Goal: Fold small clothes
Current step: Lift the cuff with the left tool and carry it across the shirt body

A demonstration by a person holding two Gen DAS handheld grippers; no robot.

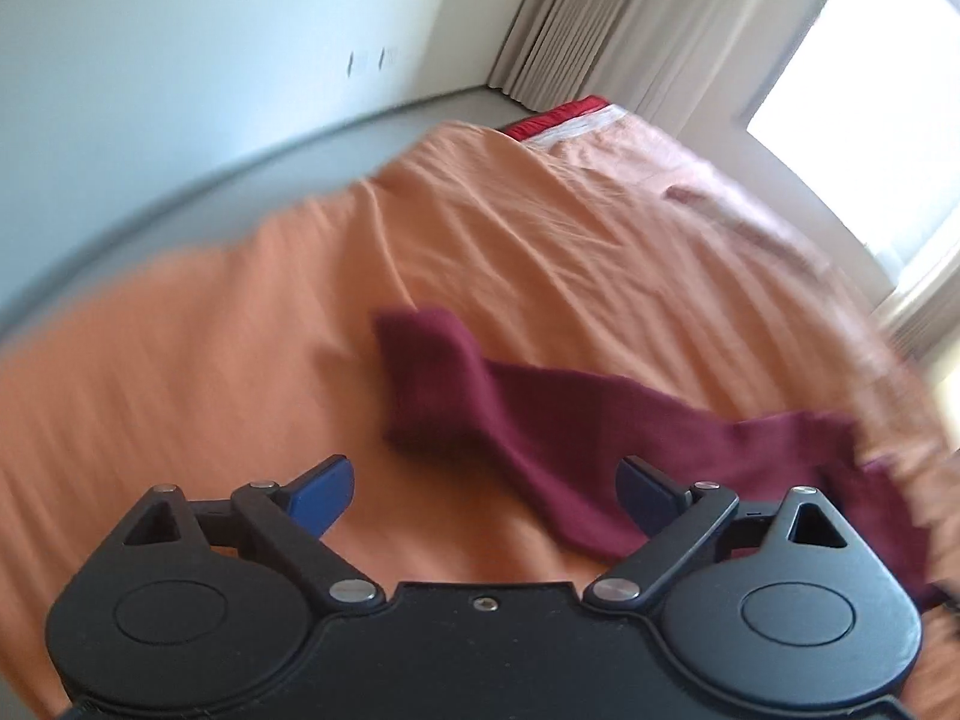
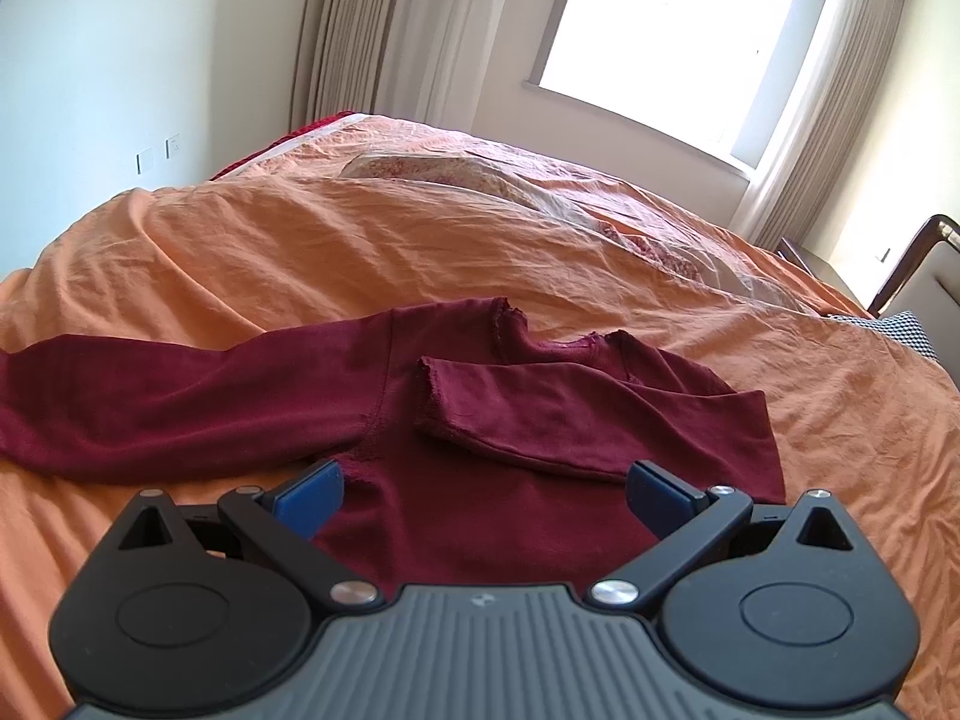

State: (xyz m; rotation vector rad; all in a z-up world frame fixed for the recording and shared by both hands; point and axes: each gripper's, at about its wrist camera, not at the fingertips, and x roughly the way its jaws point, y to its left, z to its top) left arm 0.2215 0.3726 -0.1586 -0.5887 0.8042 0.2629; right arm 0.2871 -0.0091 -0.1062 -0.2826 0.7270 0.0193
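On the bed (image 2: 240, 240): maroon long-sleeved top (image 2: 480, 510), one sleeve folded in.
Left gripper (image 1: 485, 495): fingers apart, empty.
Right gripper (image 2: 485, 495): fingers apart, empty.
Risk: a shallow pinch could drag the outstretched sleeve (image 1: 540, 414) crooked.

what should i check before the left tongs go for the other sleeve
1. Left tongs open: ok.
2. Right tongs open and holding nothing: ok.
3. Right-hand sleeve already folded across the maroon top: ok.
4. Left-hand sleeve spread flat on the orange bedcover: ok.
5. Sleeve cuff in sight of the left tongs: ok, though blurred.
6. Hem lying flat: cannot tell, hidden by the tongs.
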